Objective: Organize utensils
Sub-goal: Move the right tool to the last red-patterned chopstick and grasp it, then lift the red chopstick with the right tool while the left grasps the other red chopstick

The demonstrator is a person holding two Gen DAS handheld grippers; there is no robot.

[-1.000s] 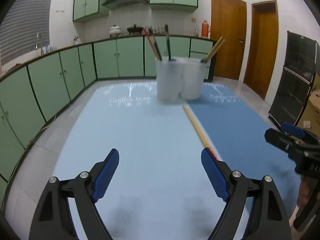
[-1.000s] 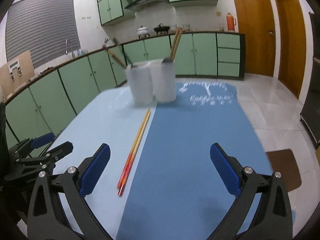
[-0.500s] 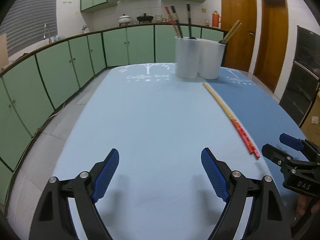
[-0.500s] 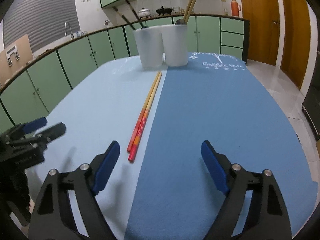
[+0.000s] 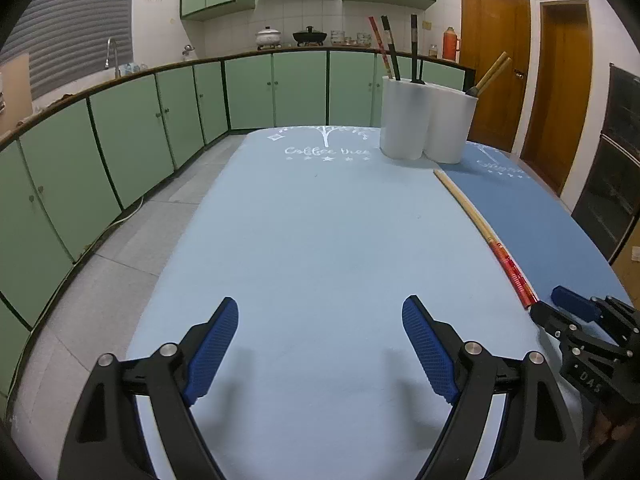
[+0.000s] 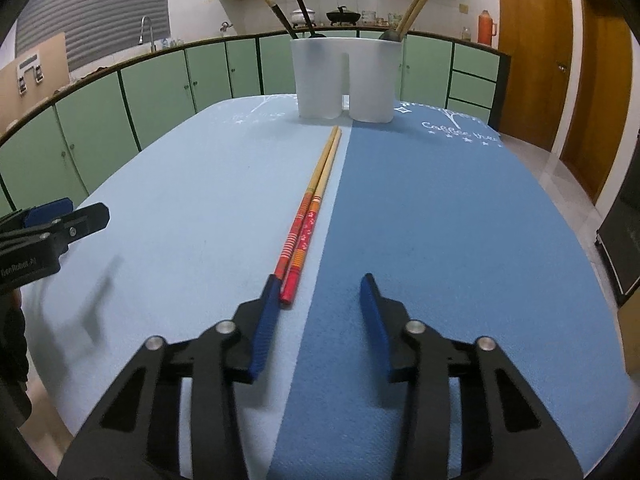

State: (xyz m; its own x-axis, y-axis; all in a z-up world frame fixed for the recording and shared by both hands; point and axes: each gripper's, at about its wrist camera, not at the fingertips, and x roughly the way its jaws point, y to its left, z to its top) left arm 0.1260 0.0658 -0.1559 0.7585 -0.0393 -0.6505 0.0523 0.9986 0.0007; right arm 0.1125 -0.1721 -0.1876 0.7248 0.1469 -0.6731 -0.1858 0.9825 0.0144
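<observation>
Right gripper [image 6: 320, 296], black frame with blue ribbed pads: low over the near end of the table, jaws partly drawn in and just now closing, nothing clamped; its left pad [image 6: 267, 316] sits just beside the red butt ends of the chopsticks, whether touching cannot be told. Left gripper [image 5: 320, 344], same make: jaws spread wide and empty, poised above bare light-blue cloth toward the table's near left side. Each tool shows at the margin of the other's view. Table covering: two mats laid edge to edge, a pale-blue mat [image 6: 192, 200] on the left and a darker blue mat [image 6: 440, 220] on the right, both printed with white tree motifs and lettering at the far end. Pair of long wooden chopsticks with red-and-orange patterned handles [image 6: 310, 216]: lying side by side on the pale mat, along the seam between the two mats, patterned ends nearest, plain tips toward the far edge. Twin white plastic utensil holder [image 6: 346, 80]: upright at the far edge, straddling the seam, just beyond the chopstick tips; left cup holds dark-handled utensils [image 6: 294, 8], right cup holds plain wooden chopsticks [image 6: 416, 6] and a dark rounded item. Beyond the table: green kitchen cabinets [image 5: 132, 136], a counter with pots, wooden doors [image 5: 496, 68].
</observation>
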